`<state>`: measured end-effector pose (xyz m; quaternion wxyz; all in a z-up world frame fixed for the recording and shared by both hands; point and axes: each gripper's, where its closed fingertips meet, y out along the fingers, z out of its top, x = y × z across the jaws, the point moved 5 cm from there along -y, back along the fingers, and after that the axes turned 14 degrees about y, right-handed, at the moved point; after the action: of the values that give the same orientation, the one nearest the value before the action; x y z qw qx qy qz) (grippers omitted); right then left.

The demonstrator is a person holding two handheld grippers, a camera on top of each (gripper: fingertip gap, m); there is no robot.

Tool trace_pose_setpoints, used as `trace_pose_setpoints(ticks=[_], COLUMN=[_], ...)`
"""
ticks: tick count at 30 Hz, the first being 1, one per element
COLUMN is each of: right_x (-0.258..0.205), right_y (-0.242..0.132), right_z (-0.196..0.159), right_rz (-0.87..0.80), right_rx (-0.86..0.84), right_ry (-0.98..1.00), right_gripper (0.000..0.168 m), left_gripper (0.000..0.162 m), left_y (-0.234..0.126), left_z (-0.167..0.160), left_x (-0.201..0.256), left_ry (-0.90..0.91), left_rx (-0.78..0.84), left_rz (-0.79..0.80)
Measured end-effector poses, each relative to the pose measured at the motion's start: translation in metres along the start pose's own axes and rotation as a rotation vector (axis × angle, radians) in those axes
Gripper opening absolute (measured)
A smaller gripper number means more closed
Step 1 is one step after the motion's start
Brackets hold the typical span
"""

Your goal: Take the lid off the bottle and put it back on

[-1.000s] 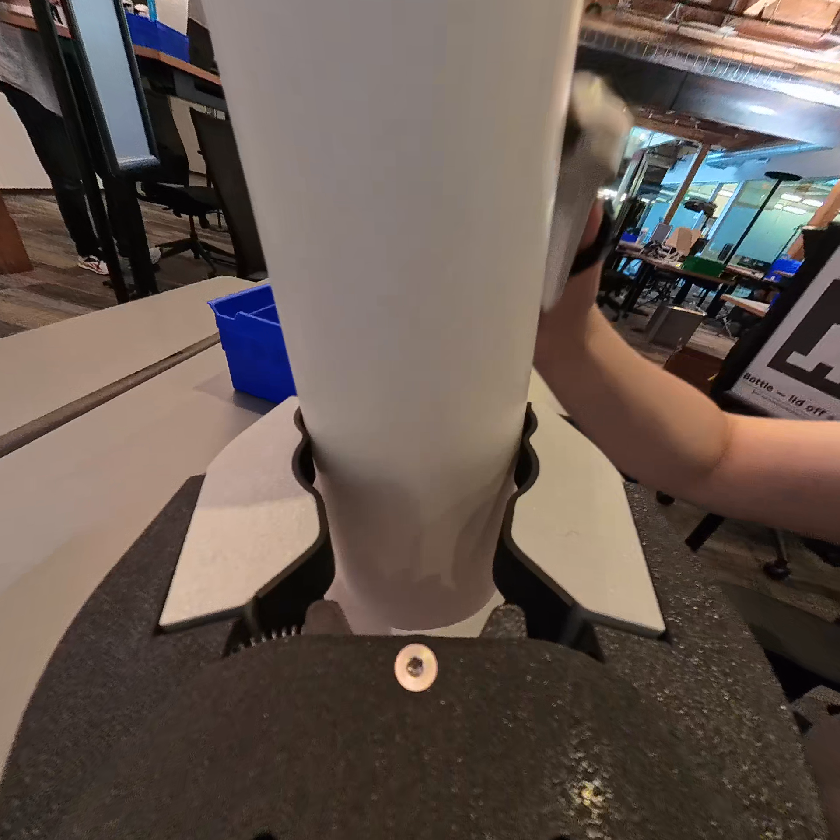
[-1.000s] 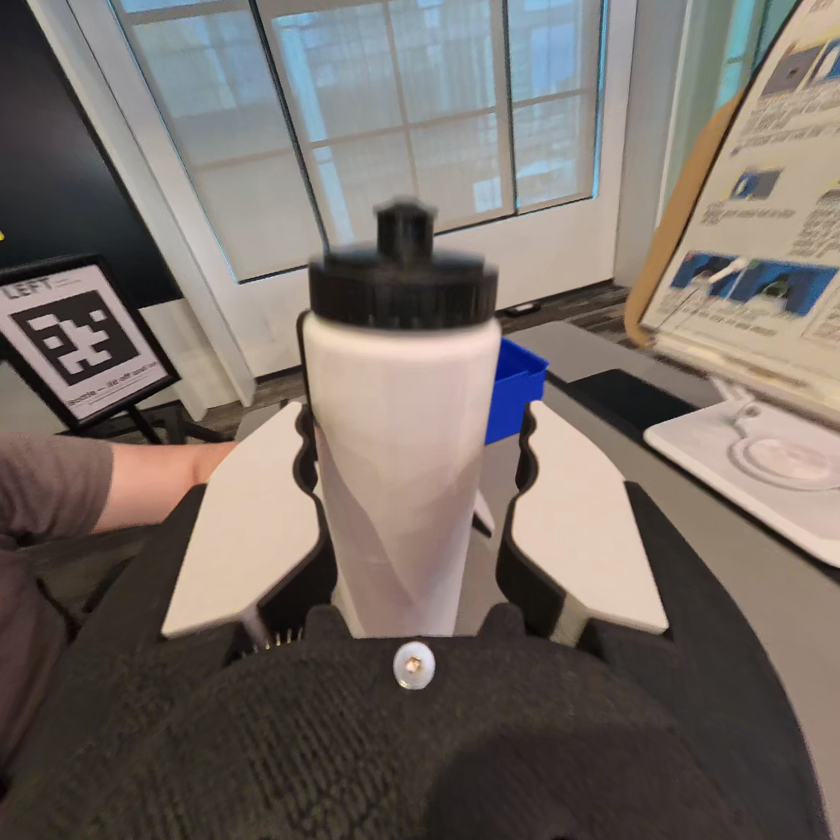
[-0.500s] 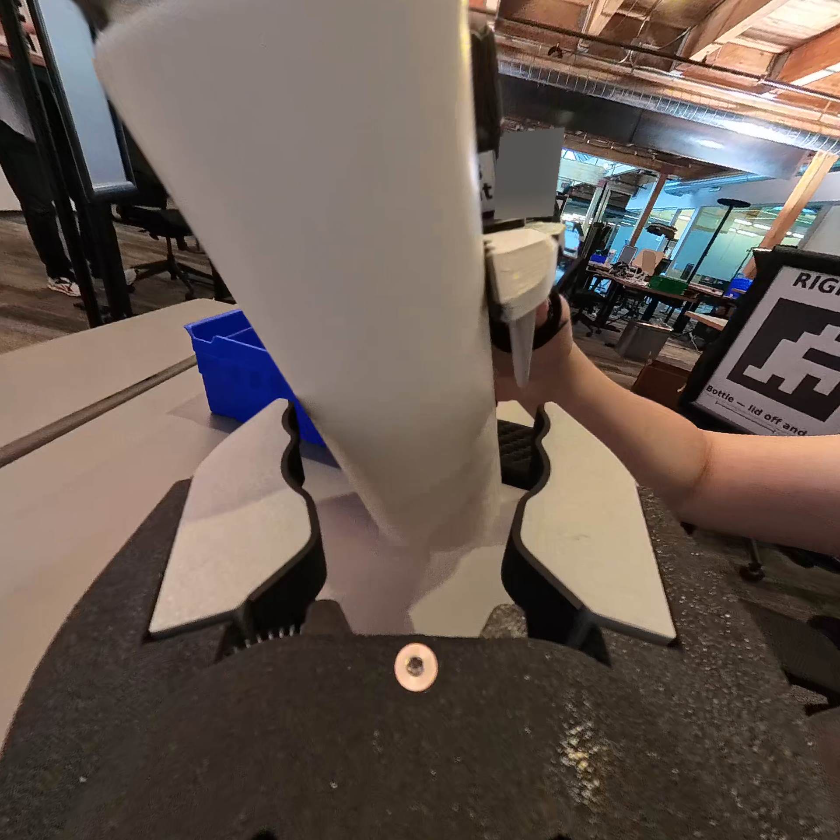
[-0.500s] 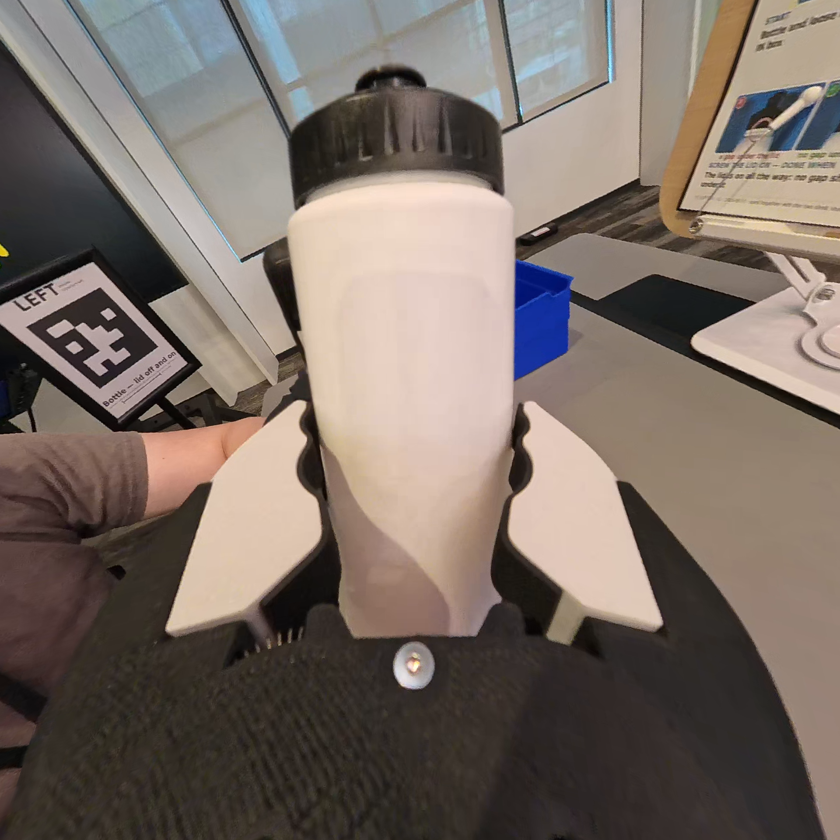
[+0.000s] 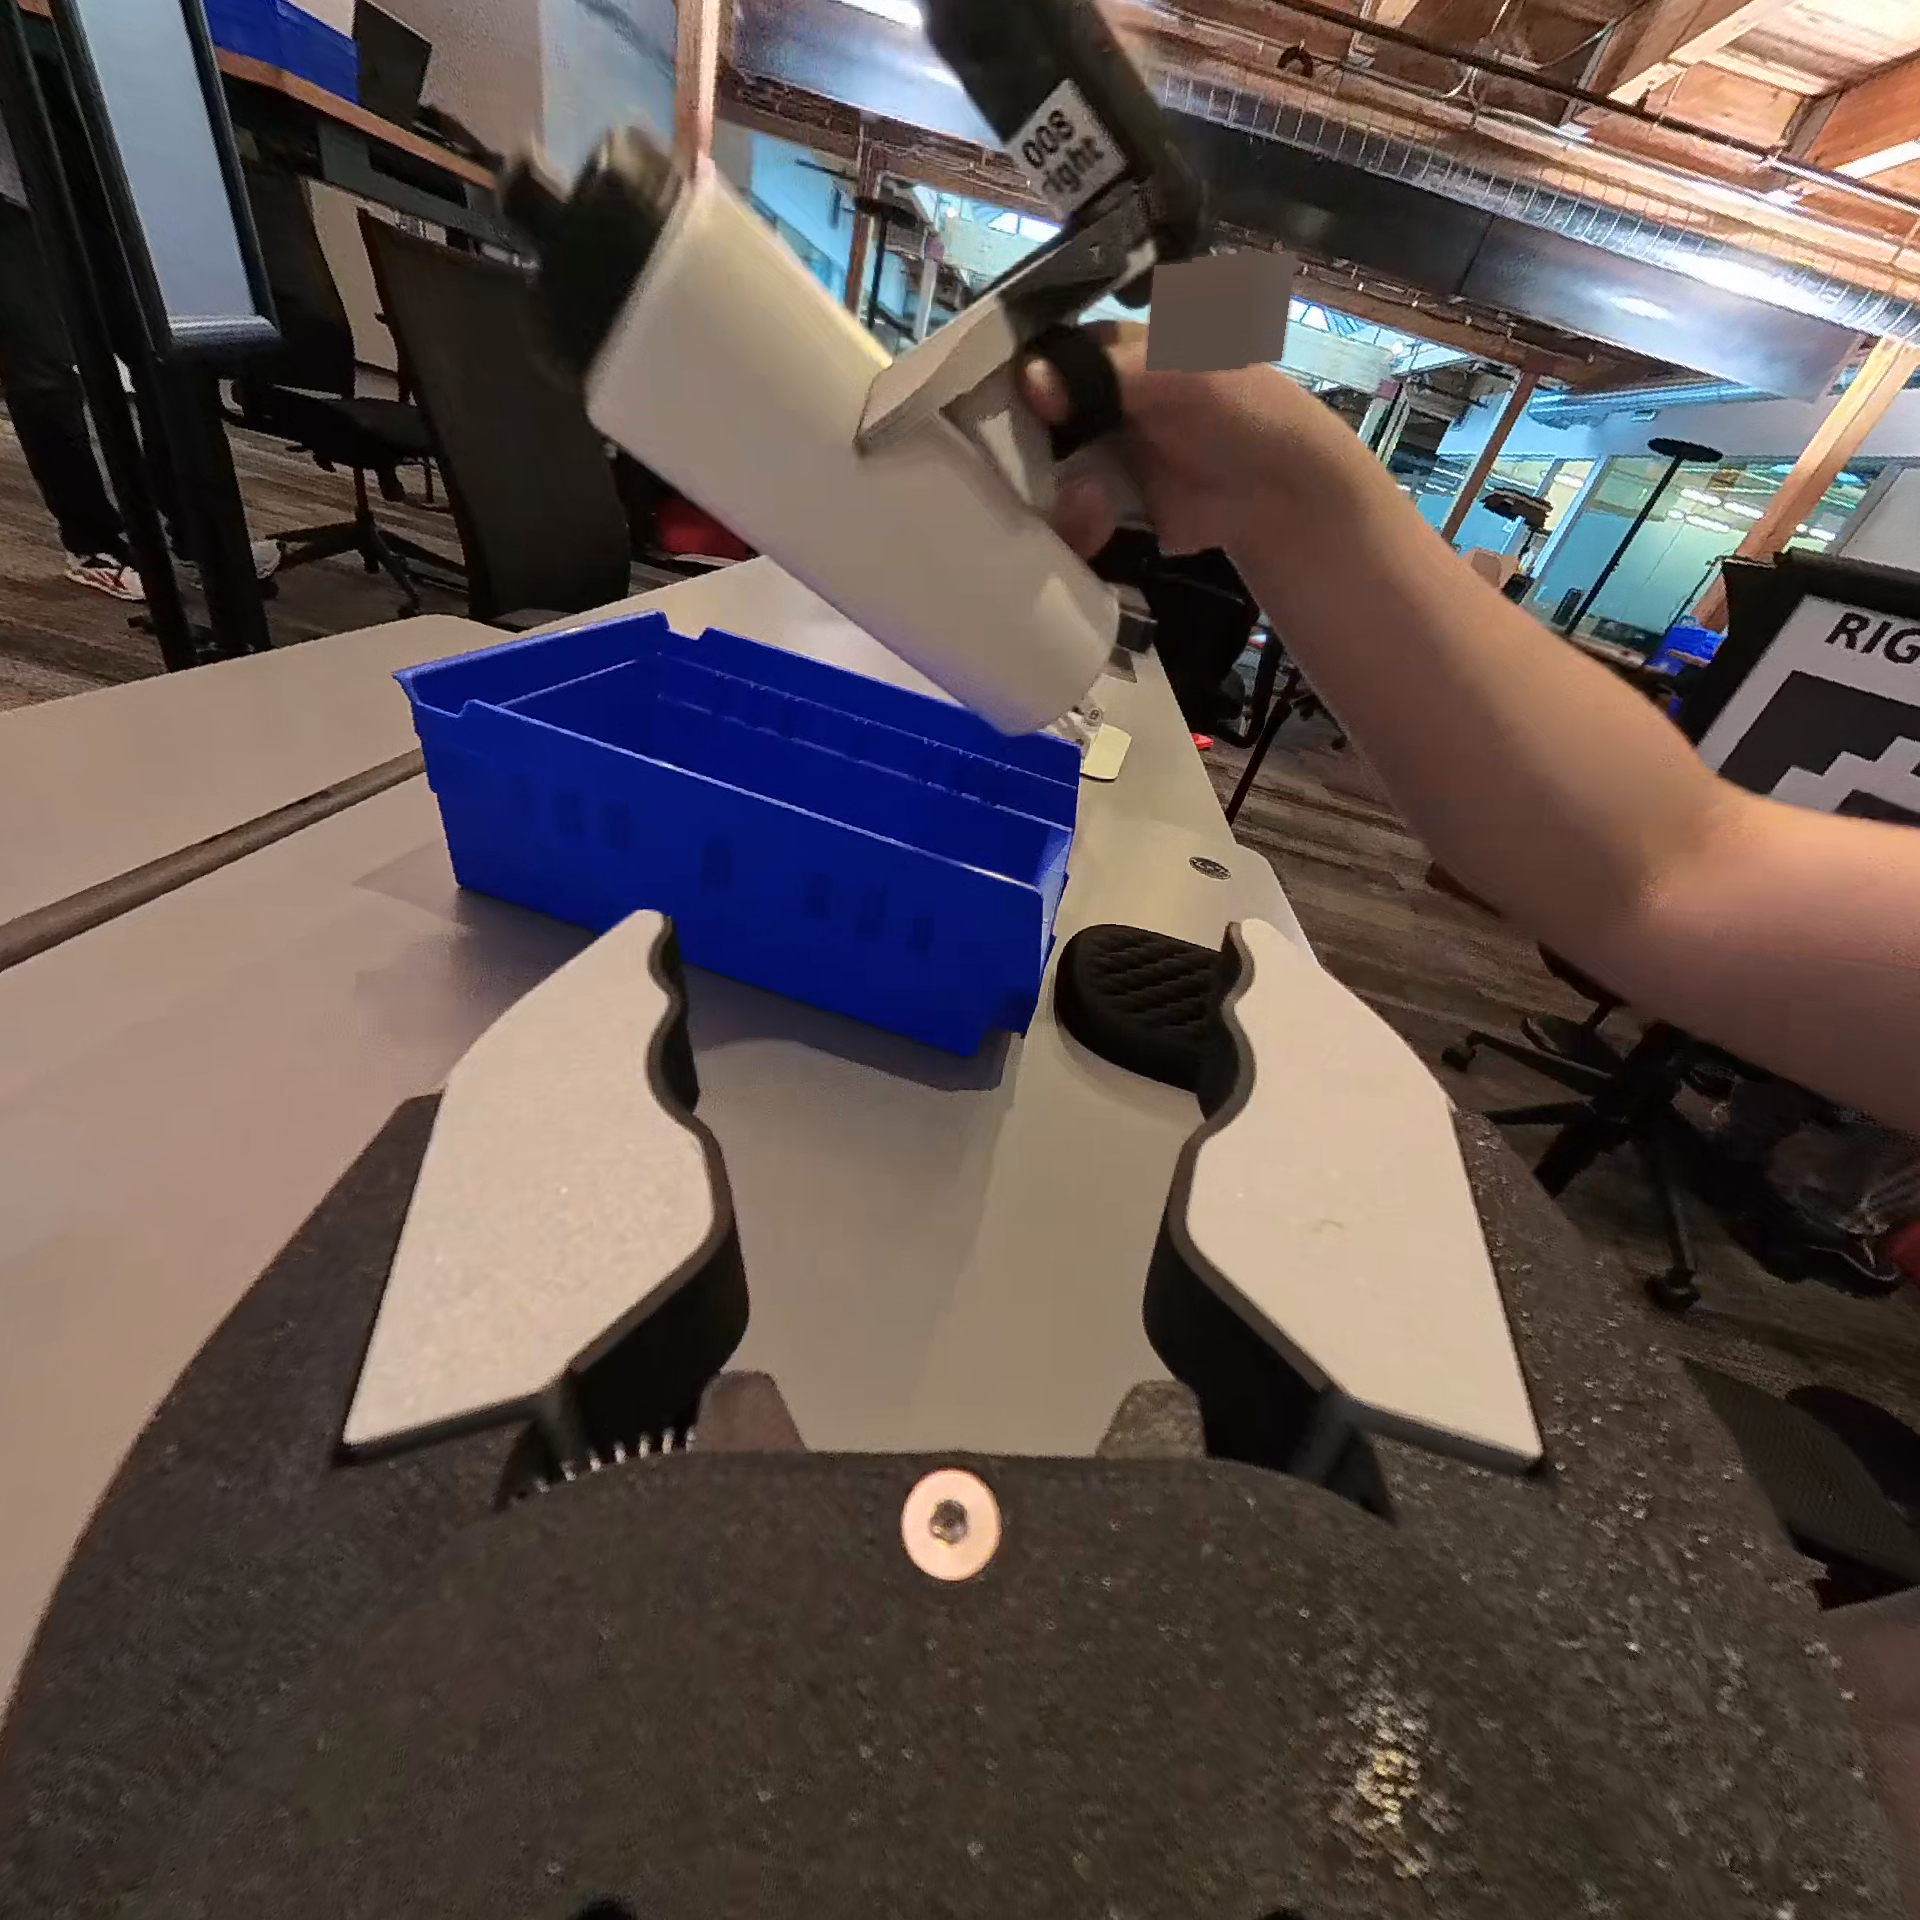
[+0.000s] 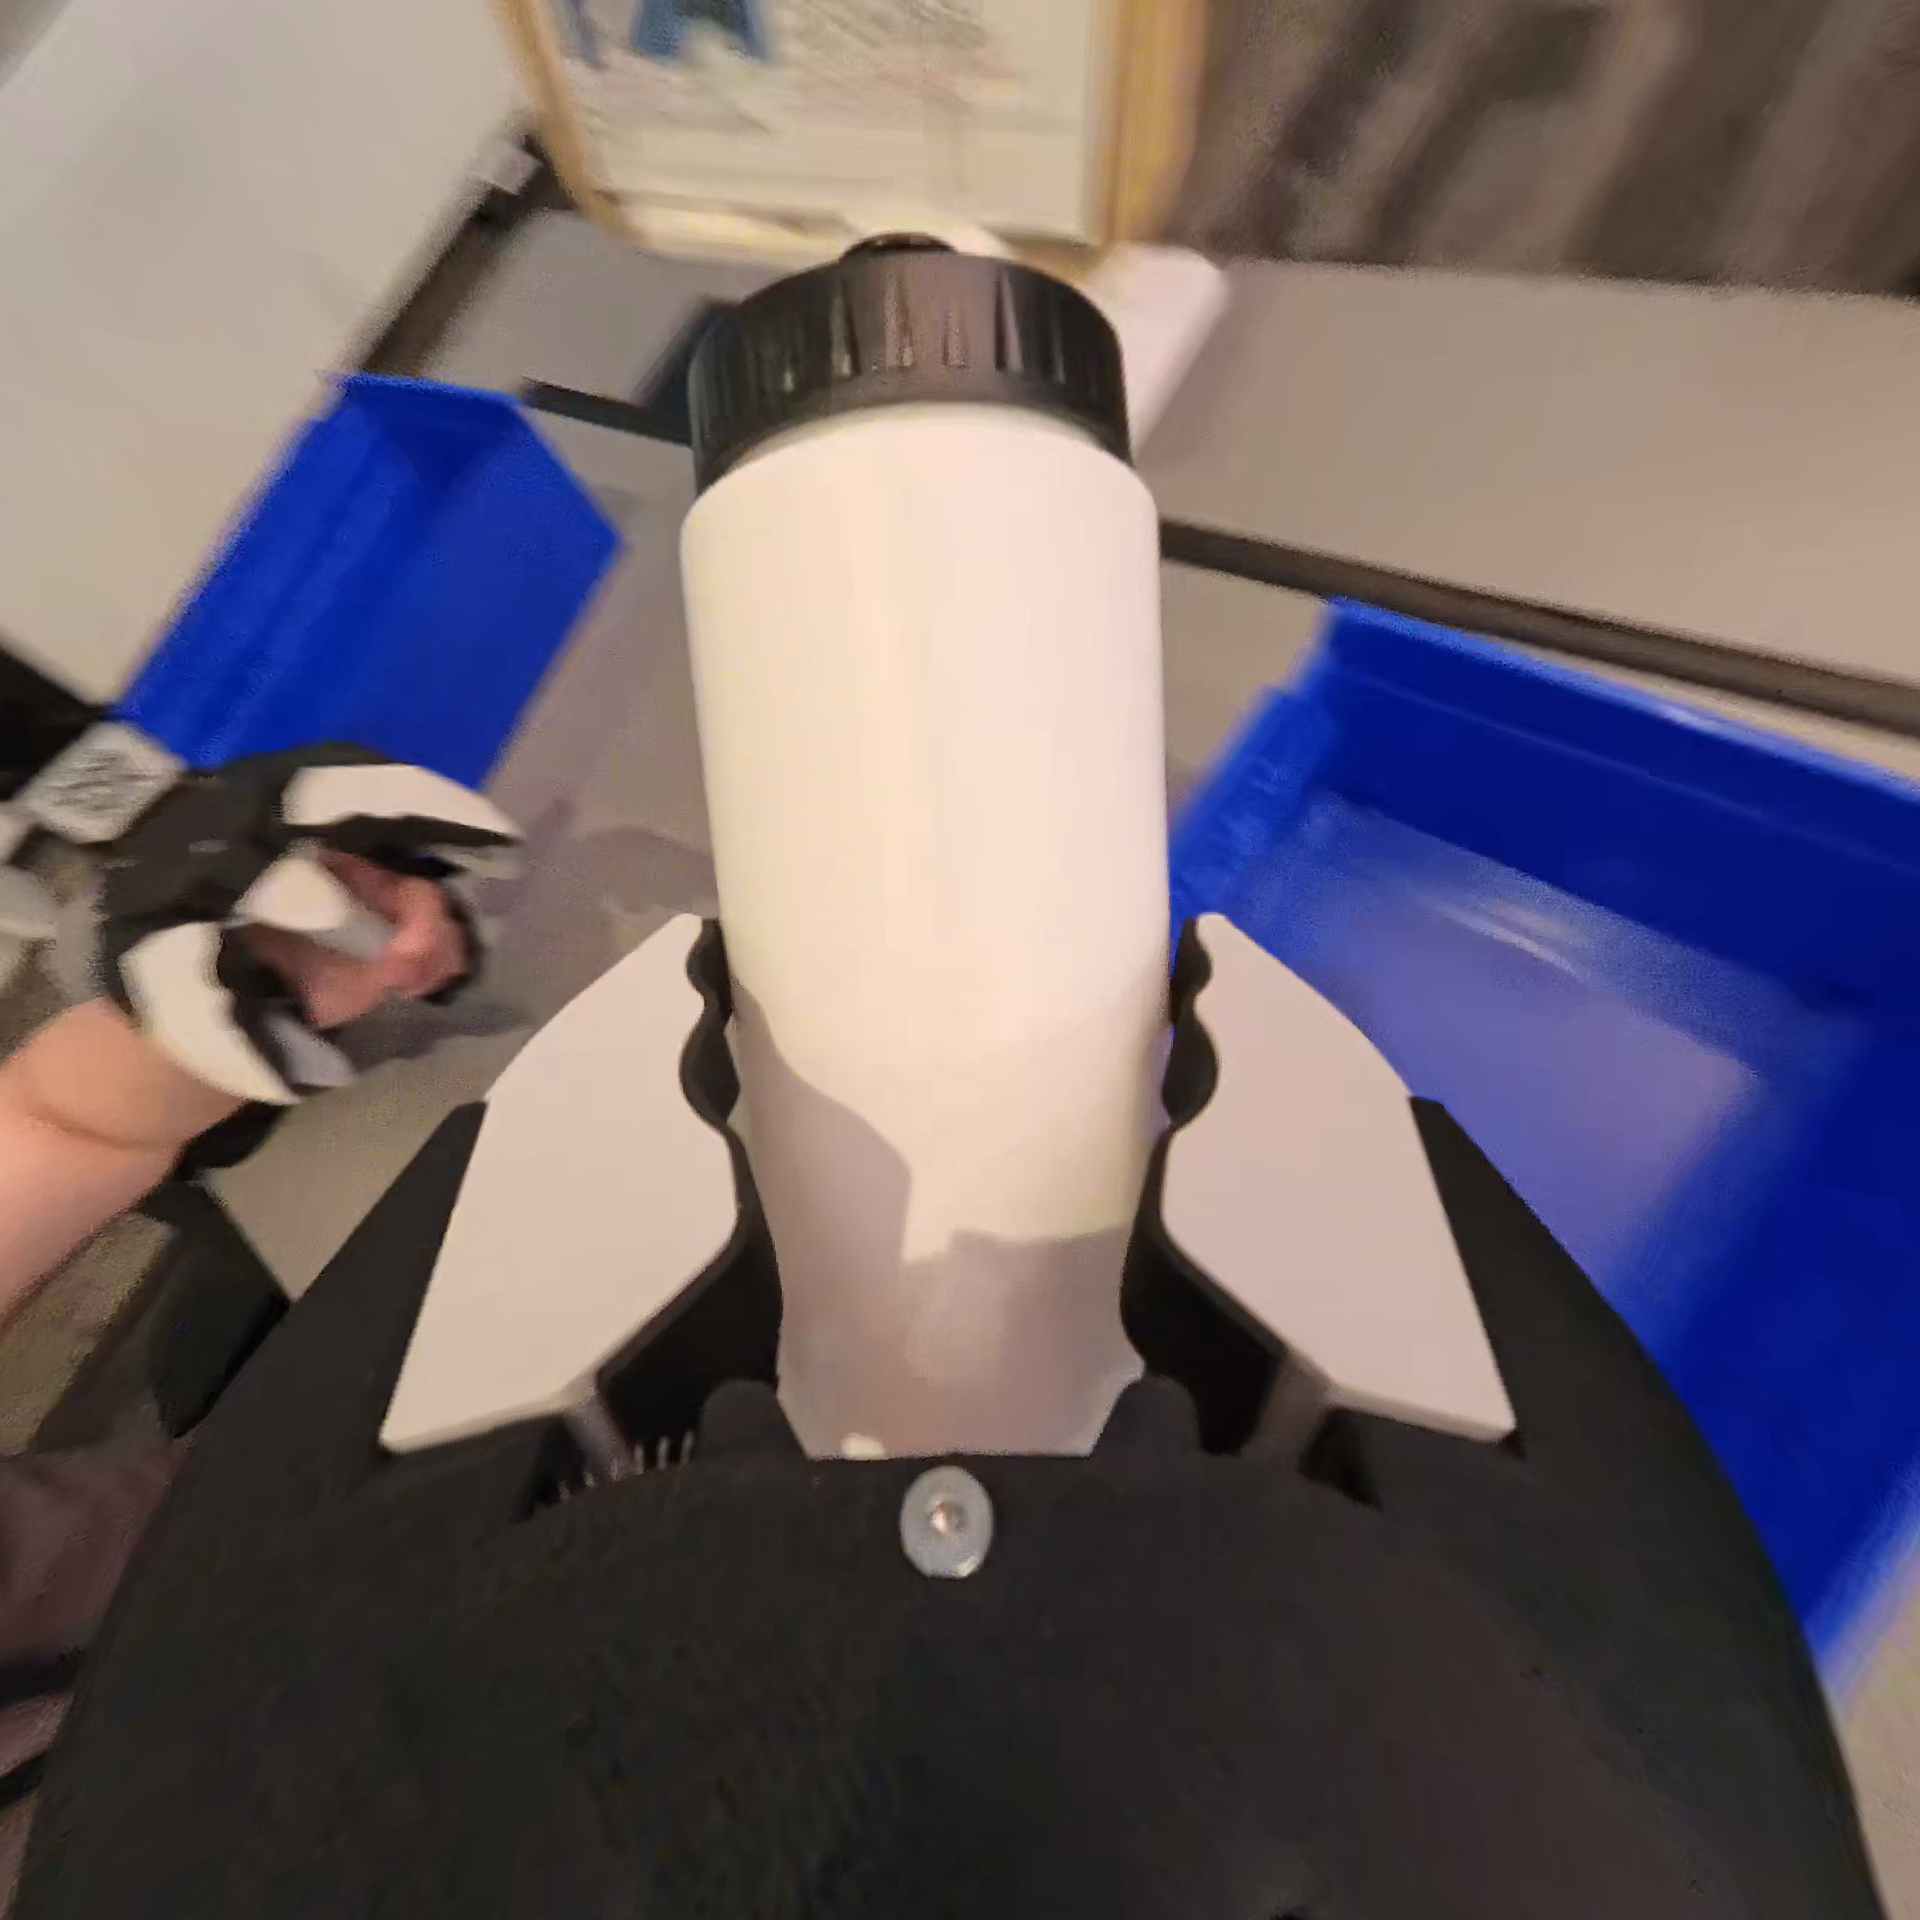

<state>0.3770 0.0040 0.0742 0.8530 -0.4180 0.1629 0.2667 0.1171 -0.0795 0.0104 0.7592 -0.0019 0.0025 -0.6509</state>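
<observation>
A second ago we held the tall white plastic bottle (image 6: 925, 790) in both tools; now our left tool (image 5: 951, 997) has let go and gapes wide and empty, low over the grey worktop (image 5: 208, 1039). Our right tool (image 6: 940, 997) alone clamps the bottle's base, tilted above the blue plastic bin (image 5: 748, 831). The ribbed black screw lid (image 6: 904, 353) remains on, so unscrewing likely comes next.

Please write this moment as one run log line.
right gripper: shut on bottle | lid: on | left gripper: open, empty | bin: on table
</observation>
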Motion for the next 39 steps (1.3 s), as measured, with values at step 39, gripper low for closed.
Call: trace_pose_setpoints(ticks=[39], right_x=[0.13], right_y=[0.042], right_z=[-0.051], right_rz=[-0.591], right_rx=[-0.695], right_ry=[0.291], right_gripper=[0.084], left_gripper=[0.094], left_y=[0.004], left_z=[-0.006], left_x=[0.004], left_ry=[0.028], left_rx=[-0.04], left_rz=[-0.022])
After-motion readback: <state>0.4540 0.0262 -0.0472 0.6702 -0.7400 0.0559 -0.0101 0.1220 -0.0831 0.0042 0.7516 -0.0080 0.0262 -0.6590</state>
